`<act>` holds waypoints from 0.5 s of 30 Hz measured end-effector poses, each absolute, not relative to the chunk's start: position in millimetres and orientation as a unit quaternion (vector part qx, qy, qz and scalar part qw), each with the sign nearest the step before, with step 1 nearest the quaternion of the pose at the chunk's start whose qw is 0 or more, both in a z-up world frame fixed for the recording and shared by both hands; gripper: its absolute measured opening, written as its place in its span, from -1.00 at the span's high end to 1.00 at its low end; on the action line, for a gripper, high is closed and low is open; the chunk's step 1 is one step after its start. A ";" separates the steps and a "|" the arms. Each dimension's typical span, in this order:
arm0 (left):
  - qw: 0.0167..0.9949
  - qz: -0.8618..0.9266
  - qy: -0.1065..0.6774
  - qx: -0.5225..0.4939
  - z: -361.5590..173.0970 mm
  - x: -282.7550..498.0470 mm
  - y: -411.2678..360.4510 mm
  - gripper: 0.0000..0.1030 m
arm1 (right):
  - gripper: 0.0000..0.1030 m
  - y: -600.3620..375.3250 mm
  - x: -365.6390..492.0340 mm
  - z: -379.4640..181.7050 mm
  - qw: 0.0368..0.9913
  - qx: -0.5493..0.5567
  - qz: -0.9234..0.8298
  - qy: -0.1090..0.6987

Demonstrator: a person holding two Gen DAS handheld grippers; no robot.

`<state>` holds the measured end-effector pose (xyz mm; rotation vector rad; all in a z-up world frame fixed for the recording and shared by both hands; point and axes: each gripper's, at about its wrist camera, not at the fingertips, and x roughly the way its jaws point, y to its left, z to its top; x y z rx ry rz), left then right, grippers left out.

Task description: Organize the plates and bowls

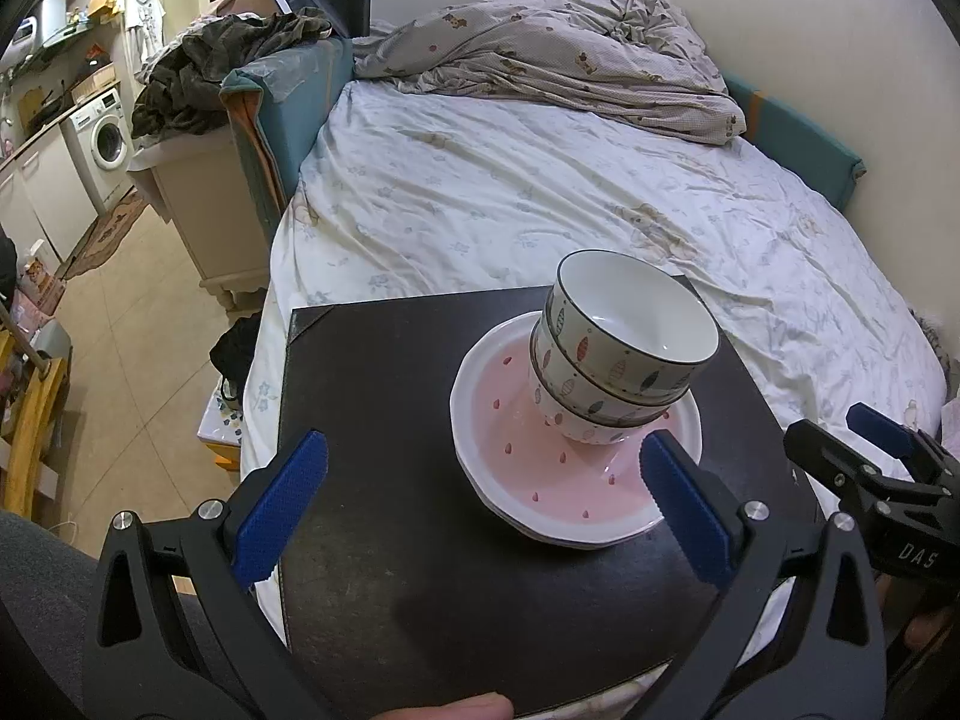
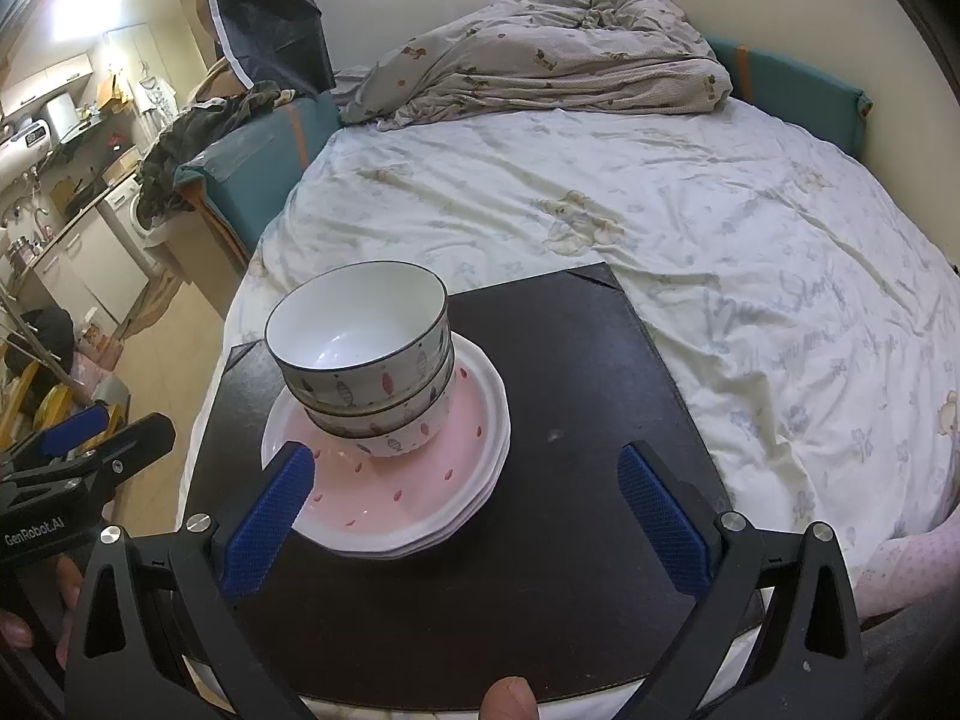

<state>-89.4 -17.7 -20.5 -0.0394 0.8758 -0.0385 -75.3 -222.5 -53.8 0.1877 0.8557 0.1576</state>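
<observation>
1. The bowls (image 1: 624, 354) are nested in one stack, right of centre in the left view and left of centre in the right view.
2. That stack stands on the pink plates (image 1: 540, 480), themselves piled on the black board (image 1: 384, 396) lying on the bed (image 1: 540, 180).
3. My left claw (image 1: 480, 504) is spread wide and empty, low in its frame, just short of the plates.
4. My right claw (image 2: 468, 516) is likewise wide and empty; the plate rim lies beside its left finger.
5. I judge the stacking done; I see nothing loose left to gather.
</observation>
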 end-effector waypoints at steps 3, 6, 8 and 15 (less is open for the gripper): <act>0.905 -0.019 0.424 -0.020 -20.6 -89.3 -17.4 -1.00 | -1.00 -222.3 -75.2 -54.3 0.902 0.092 0.076 0.414; 0.905 -0.019 0.425 -0.019 -20.5 -89.5 -17.0 -1.00 | -1.00 -222.2 -75.3 -54.2 0.902 0.092 0.076 0.414; 0.905 -0.016 0.425 -0.017 -20.5 -90.1 -17.7 -1.00 | -1.00 -222.1 -75.2 -54.2 0.903 0.091 0.076 0.414; 0.904 -0.016 0.426 -0.018 -21.0 -90.5 -18.9 -1.00 | -1.00 -222.4 -75.0 -53.9 0.902 0.092 0.077 0.414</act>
